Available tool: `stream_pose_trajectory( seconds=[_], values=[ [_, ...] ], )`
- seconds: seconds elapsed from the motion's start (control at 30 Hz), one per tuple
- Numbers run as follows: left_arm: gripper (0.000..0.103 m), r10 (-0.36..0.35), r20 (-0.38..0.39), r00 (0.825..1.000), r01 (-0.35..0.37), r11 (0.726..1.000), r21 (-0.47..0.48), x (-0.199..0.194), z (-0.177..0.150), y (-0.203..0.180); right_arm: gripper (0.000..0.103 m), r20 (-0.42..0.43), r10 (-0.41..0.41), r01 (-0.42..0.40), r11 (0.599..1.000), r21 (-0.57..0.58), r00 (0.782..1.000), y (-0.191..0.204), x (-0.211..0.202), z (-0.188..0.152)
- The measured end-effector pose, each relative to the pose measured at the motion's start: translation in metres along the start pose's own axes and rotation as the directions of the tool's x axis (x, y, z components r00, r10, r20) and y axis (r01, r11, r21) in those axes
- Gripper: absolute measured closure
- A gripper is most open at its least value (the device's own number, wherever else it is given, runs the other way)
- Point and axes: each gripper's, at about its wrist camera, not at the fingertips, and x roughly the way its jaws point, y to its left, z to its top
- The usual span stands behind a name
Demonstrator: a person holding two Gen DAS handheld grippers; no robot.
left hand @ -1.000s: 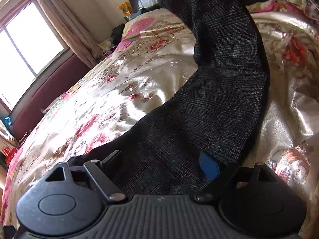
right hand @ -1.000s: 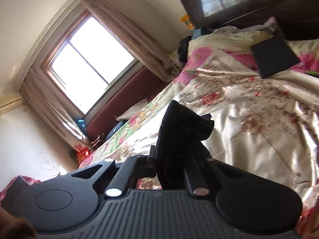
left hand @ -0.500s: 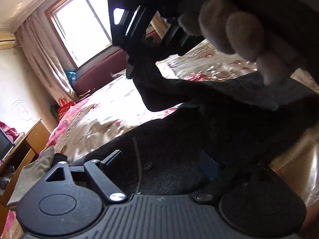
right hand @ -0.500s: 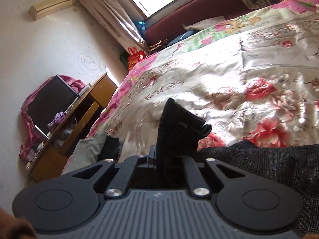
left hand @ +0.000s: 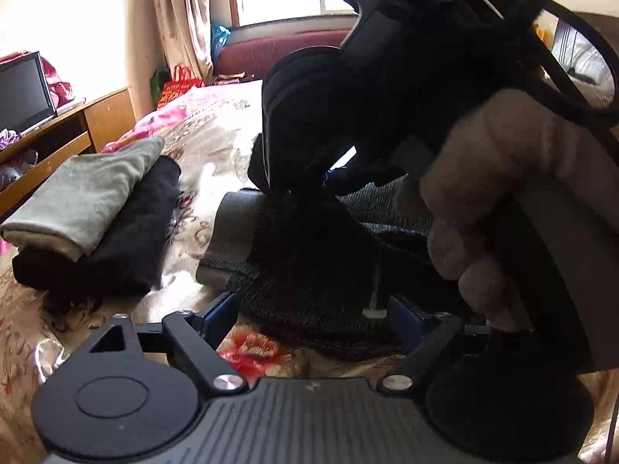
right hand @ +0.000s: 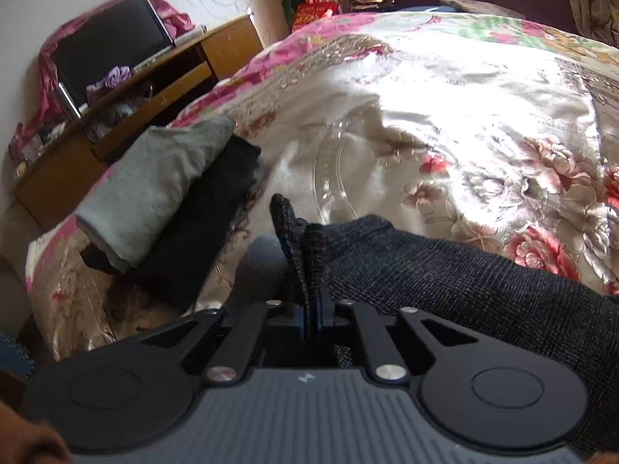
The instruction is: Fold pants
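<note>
On the floral bedspread (right hand: 483, 89), beside the folded clothes stack (right hand: 162, 189), our right gripper (right hand: 309, 301) pinches the dark knit pants (right hand: 445, 270); only the left view shows our left gripper (left hand: 309, 313) spread around their edge.

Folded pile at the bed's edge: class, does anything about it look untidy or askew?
Slightly. The grey garment sits skewed on the black garment, overhanging its near end, and frayed dark fringe spills onto the bedspread. Otherwise nothing stands out.
</note>
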Motion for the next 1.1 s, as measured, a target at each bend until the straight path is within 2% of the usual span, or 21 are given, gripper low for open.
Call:
stream_pose_trajectory(
  seconds=[0.13,0.23,0.4,0.57,0.7,0.83,0.9,0.97,1.0,1.03,1.1],
  values=[
    [0.006,-0.012,-0.005,1.0,0.011,0.999,-0.03,0.003,-0.001,0.005,0.091,-0.007,-0.03,0.03,0.999,-0.044,1.0,0.005,0.006,-0.001],
    [0.006,-0.009,-0.009,1.0,0.009,0.999,-0.035,0.004,-0.003,0.005,0.093,0.0,-0.048,0.048,0.992,-0.119,0.999,0.015,0.005,-0.002],
    [0.007,-0.009,-0.019,1.0,0.008,0.997,-0.071,0.006,-0.002,0.013,0.094,0.05,-0.058,0.07,0.962,-0.265,0.997,0.042,0.003,-0.001],
    [0.007,0.002,-0.032,0.999,-0.004,0.998,-0.067,0.008,-0.002,0.013,0.094,0.046,-0.059,0.072,0.927,-0.368,0.997,0.056,0.012,-0.006],
    [0.007,0.006,-0.003,1.0,-0.006,0.999,-0.049,0.002,-0.001,0.008,0.095,0.116,-0.037,0.087,0.882,-0.462,0.993,0.068,0.0,-0.015],
    [0.007,-0.005,-0.004,1.0,0.005,0.998,-0.059,0.001,-0.001,0.009,0.095,0.19,-0.023,0.103,0.898,-0.427,0.982,0.067,-0.013,-0.008],
    [0.007,0.002,-0.018,1.0,-0.003,0.998,-0.055,0.003,0.0,0.009,0.095,0.161,-0.039,0.109,0.884,-0.455,0.986,0.07,-0.005,-0.009],
    [0.007,0.014,-0.042,0.999,-0.016,0.999,-0.046,0.006,0.0,0.009,0.088,0.041,-0.058,0.07,0.86,-0.506,0.998,0.074,0.016,-0.014],
    [0.007,0.021,-0.05,0.999,-0.022,0.999,-0.039,0.006,-0.001,0.008,0.075,-0.004,-0.062,0.05,0.845,-0.532,0.998,0.077,0.025,-0.017],
    [0.007,0.033,-0.047,0.998,-0.034,0.999,-0.036,0.005,-0.001,0.008,0.069,-0.023,-0.056,0.034,0.834,-0.55,0.998,0.079,0.029,-0.02],
    [0.007,0.017,-0.032,0.999,-0.018,0.999,-0.049,-0.003,0.0,0.012,0.069,-0.005,-0.01,0.005,0.842,-0.539,1.0,0.08,0.021,-0.019]
  ],
)
